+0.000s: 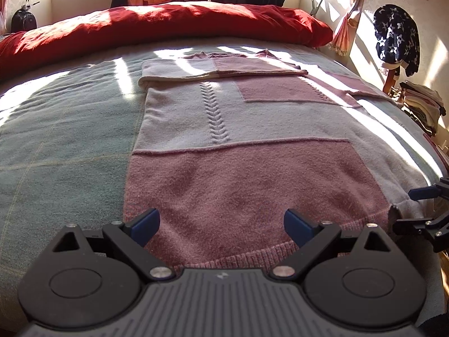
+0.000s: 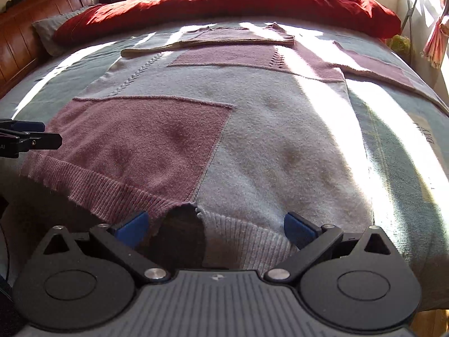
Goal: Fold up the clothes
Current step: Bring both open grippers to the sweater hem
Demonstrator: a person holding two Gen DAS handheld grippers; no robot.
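With both sets of jaws apart at the sweater [image 1: 241, 129] hem, I'd seat left gripper [image 1: 221, 226] and right gripper [image 2: 215, 229] deep over the ribbing between their pads, then clamp evenly, level.

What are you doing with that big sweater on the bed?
A person is folding clothes with a claw in each hand. A pink and grey sweater lies flat on the bed, with one sleeve already folded across the top. The left claw and the right claw are both open at the hem, holding nothing yet.
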